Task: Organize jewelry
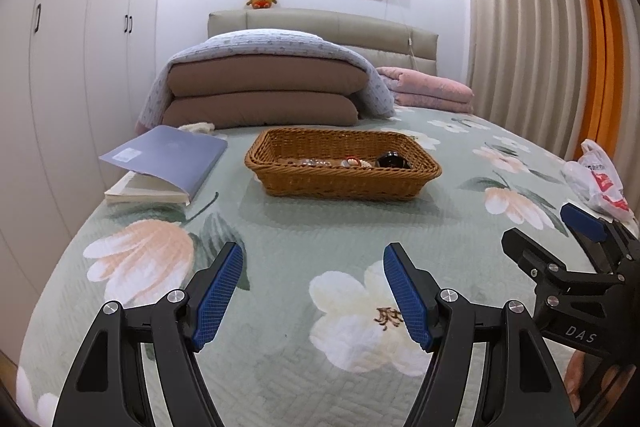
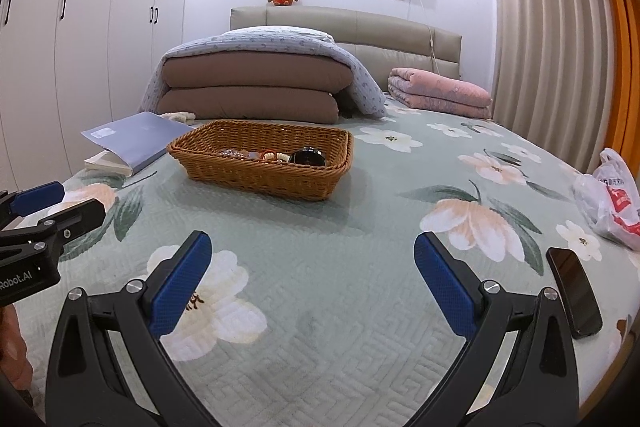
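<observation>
A brown wicker basket (image 1: 344, 183) stands on the floral bedspread ahead of both grippers; it also shows in the right wrist view (image 2: 264, 179). Inside lie jewelry pieces: pale beaded items (image 1: 316, 161), a red-and-white piece (image 2: 272, 155) and a black round item (image 1: 393, 160), also seen in the right wrist view (image 2: 308, 157). My left gripper (image 1: 313, 295) is open and empty over the bedspread, well short of the basket. My right gripper (image 2: 312, 283) is open and empty too, to the right of the left one.
A blue folder on a book (image 1: 168, 157) lies left of the basket. Folded brown quilts (image 1: 264, 95) and a pink blanket (image 2: 440, 91) sit at the bed's head. A plastic bag (image 2: 612, 199) and a black phone (image 2: 574, 291) lie at the right edge.
</observation>
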`<state>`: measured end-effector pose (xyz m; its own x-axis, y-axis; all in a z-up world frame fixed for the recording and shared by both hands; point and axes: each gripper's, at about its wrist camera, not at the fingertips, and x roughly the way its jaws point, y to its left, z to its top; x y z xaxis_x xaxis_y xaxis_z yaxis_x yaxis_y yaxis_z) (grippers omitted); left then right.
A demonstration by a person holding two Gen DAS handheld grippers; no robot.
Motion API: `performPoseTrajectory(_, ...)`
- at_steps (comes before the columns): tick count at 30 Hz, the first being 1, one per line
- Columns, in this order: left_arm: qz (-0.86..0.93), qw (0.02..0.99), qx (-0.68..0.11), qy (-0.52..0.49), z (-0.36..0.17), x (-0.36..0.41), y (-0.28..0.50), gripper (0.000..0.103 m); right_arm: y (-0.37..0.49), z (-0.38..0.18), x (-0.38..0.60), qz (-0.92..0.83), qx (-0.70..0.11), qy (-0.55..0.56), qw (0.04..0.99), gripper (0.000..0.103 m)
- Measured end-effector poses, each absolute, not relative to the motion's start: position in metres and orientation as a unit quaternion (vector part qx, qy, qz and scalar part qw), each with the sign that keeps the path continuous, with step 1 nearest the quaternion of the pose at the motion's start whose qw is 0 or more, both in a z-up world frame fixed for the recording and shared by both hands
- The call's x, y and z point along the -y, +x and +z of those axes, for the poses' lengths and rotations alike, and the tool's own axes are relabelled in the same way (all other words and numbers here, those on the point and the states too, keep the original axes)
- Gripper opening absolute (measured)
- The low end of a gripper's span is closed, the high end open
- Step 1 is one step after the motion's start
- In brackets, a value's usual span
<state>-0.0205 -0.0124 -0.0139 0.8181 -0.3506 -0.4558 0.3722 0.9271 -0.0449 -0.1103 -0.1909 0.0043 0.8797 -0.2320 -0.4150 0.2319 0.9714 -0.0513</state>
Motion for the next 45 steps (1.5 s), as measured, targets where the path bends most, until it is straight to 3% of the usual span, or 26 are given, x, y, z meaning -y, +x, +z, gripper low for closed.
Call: performPoseTrajectory(45,-0.177,0.952,-0.245,0.037,-0.024,0.015,-0.017,0.075,-0.100,-0.010,0.192,-0.111,-0.236,0.001,0.965,0.103)
